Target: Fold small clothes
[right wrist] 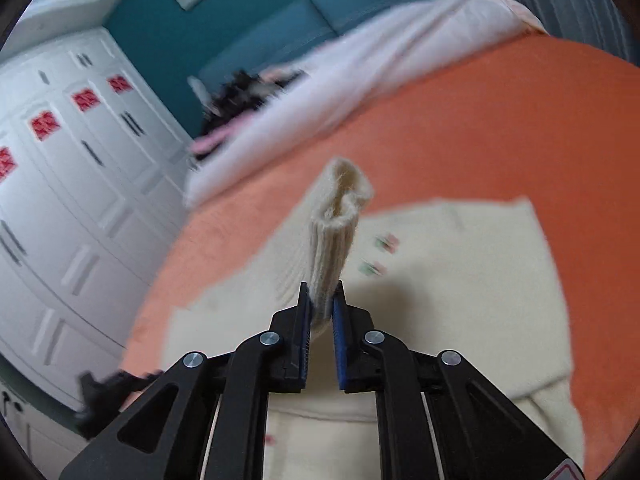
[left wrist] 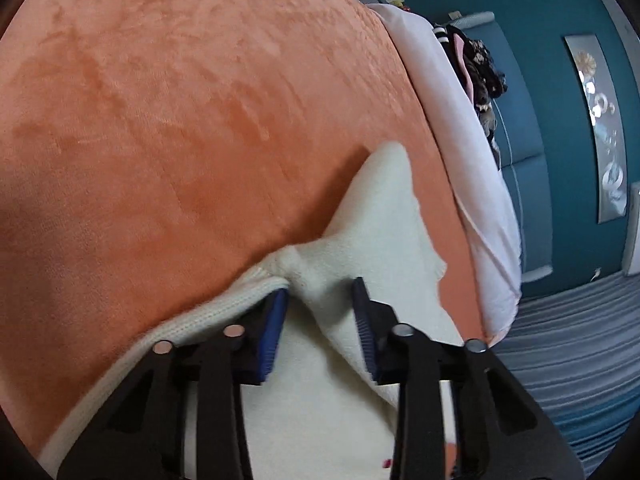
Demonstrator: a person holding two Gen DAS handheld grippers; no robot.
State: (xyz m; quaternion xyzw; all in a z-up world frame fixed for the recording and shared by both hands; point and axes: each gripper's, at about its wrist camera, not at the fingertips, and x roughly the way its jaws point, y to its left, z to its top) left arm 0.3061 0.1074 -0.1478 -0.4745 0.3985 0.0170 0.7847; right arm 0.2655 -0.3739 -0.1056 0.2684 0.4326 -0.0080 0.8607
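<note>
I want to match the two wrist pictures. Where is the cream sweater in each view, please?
Left wrist view: the cream sweater fills the lower centre, bunched between the fingers of the left gripper.
Right wrist view: it lies across the lower right; the right gripper pinches its ribbed cuff, which stands up at centre.
Shared landmark: the orange blanket beneath it.

a teal wall (left wrist: pixel 560 92) stands behind a padded teal headboard (left wrist: pixel 516 132), with a long framed picture (left wrist: pixel 604 120) hung on it. white cupboard doors (right wrist: pixel 80 184) with dark handles and red paper cutouts (right wrist: pixel 45 125) fill one side. the floor has a blue-grey striped rug (left wrist: pixel 576 344). an orange plush blanket (left wrist: pixel 180 128) covers the bed, a pale sheet (left wrist: pixel 472 160) along its edge.
</note>
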